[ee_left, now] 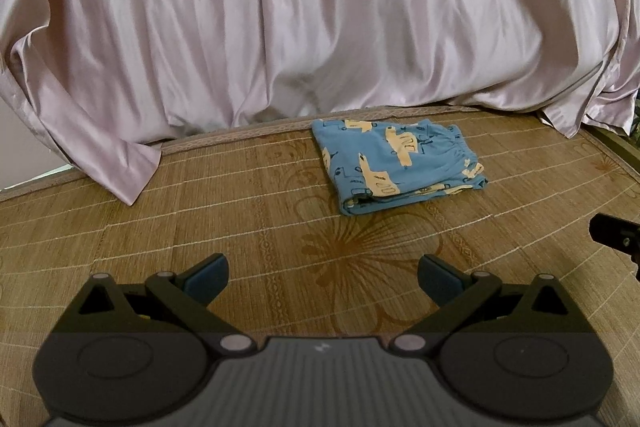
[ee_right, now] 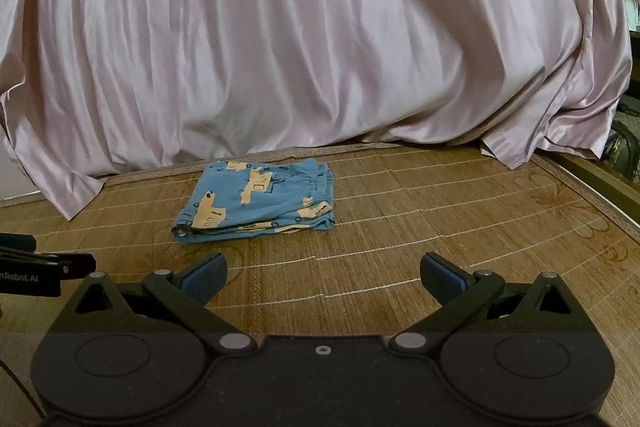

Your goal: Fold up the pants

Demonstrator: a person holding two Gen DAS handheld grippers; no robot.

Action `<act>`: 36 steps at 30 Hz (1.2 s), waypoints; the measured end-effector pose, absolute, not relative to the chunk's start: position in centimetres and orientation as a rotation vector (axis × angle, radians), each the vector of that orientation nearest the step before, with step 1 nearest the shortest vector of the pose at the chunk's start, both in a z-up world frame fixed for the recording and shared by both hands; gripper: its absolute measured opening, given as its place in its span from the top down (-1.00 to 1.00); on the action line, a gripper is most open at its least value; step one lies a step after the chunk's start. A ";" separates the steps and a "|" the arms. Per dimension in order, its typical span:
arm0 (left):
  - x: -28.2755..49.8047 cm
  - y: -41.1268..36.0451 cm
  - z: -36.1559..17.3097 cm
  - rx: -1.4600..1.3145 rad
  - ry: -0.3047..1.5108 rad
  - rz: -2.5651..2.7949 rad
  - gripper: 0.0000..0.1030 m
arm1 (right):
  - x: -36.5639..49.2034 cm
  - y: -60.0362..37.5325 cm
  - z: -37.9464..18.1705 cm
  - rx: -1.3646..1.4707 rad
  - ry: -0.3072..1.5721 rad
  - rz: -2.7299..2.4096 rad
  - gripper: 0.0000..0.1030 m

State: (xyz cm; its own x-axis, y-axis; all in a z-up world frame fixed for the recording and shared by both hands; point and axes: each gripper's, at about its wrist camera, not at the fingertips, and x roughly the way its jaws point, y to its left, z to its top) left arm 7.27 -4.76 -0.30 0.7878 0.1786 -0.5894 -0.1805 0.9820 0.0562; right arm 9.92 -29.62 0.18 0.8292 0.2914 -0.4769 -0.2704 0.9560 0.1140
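Lay already folded into a compact blue bundle, the pants, on the bamboo mat, close to its far edge where the pink satin sheet came down. Seen from the left gripper: toward one o'clock, well apart, jaws spread wide and holding nothing. Seen from the right gripper: toward eleven o'clock, likewise well apart, jaws released and empty. Sat, then, between the two lines of sight, about equally far from each. Long axis ran roughly nine to three, waistband end toward three. Probably little left but a final tidy.
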 end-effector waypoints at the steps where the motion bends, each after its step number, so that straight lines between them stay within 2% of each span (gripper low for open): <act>1: 7.3 -4.8 -0.3 -0.003 0.634 0.194 -0.99 | 9.9 -29.6 0.2 0.042 0.512 0.298 -0.99; 36: 7.0 -4.7 -0.3 0.004 0.640 0.186 -0.99 | 9.8 -29.3 0.1 0.025 0.523 0.314 -0.99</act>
